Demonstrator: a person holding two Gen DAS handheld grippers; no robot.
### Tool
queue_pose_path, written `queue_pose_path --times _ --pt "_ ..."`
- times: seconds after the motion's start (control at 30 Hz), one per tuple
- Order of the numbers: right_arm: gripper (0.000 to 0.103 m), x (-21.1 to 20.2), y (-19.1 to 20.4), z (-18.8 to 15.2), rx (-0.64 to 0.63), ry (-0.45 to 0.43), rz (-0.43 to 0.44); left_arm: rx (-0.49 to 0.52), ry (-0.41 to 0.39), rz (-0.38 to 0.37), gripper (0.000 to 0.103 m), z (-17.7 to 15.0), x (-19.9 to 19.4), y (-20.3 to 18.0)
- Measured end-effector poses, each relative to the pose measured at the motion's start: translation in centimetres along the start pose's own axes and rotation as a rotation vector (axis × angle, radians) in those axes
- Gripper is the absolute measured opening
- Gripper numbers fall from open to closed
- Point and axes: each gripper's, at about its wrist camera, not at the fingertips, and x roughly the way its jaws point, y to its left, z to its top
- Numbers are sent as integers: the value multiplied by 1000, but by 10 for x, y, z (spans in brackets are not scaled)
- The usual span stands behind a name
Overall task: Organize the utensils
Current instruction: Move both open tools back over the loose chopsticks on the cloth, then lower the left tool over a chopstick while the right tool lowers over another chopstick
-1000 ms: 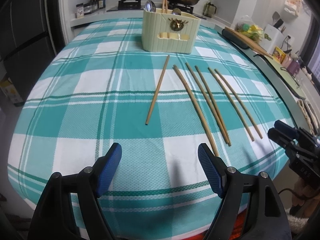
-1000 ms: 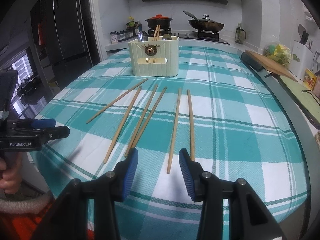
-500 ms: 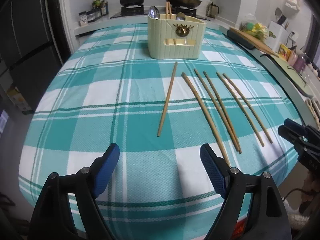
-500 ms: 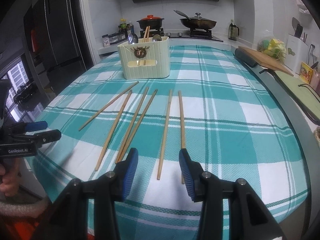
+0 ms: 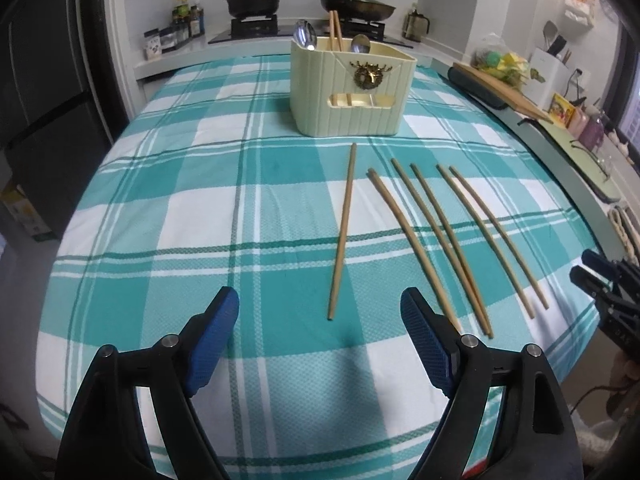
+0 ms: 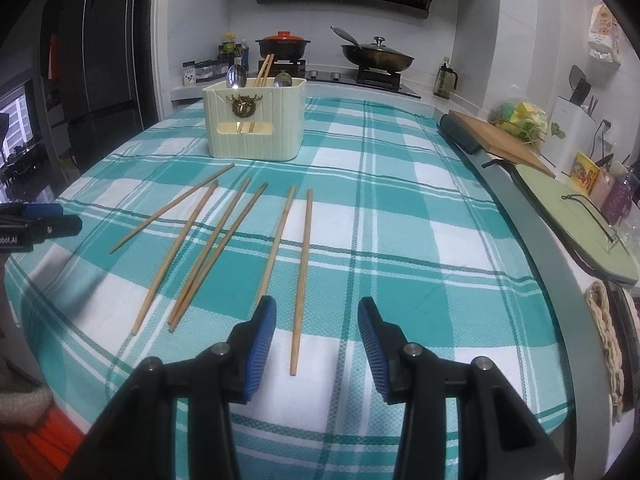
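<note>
Left gripper [image 5: 320, 332] agape, cream holder [image 5: 352, 92] containing spoons [image 5: 305, 34], chopsticks [image 5: 335, 30]

Six loose chopsticks [image 5: 424, 236] lie on the surface [image 5: 168, 216], spread between its middle and its right edge. One cream utensil holder [image 5: 352, 92] stands toward the far edge and contains two spoons [image 5: 305, 34] and two upright chopsticks [image 5: 335, 30]. Two hand-held grippers are present, one left [image 5: 320, 340] and one right [image 6: 317, 340]; two pots [image 6: 283, 46] stand on the stove beyond the far edge.
</note>
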Motion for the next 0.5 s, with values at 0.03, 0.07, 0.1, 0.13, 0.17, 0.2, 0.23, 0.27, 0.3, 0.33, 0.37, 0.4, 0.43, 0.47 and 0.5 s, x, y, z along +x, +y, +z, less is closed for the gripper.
queue_pose_path --times 0.03,0.07,0.1,0.13,0.17,0.2,0.23,0.27,0.3,0.33,0.37,0.4,0.43,0.47,0.5 --pt "43 2 0 -1 1 7 4 8 10 4 84 4 7 1" --pt "43 5 -1 -1 7 11 14 16 14 6 84 7 13 2" --pt "43 8 -3 0 18 18 28 29 17 6 84 11 19 2" --pt "43 12 -5 2 32 27 43 44 27 14 84 13 27 1" --pt "42 17 -8 4 46 35 52 57 37 31 84 15 35 0" --pt "41 22 -10 6 57 44 53 69 44 48 84 16 43 0" --pt "41 28 -12 9 66 58 56 79 53 60 84 16 51 -1" --pt "40 34 -13 10 74 73 63 92 64 71 84 16 58 -3" --pt "39 39 -15 12 83 83 67 105 71 77 84 15 64 -4" --pt "39 44 -15 13 88 93 74 120 77 89 84 14 70 -6" --pt "38 50 -15 14 86 110 87 134 83 101 83 13 74 -8" --pt "36 56 -13 14 82 131 92 148 89 116 83 12 78 -9" --pt "35 62 -12 14 77 148 94 154 90 125 82 12 81 -10" --pt "35 67 -10 14 71 160 102 149 81 123 82 12 81 -9" --pt "34 72 -9 14 66 170 107 142 85 126 81 14 81 -8"
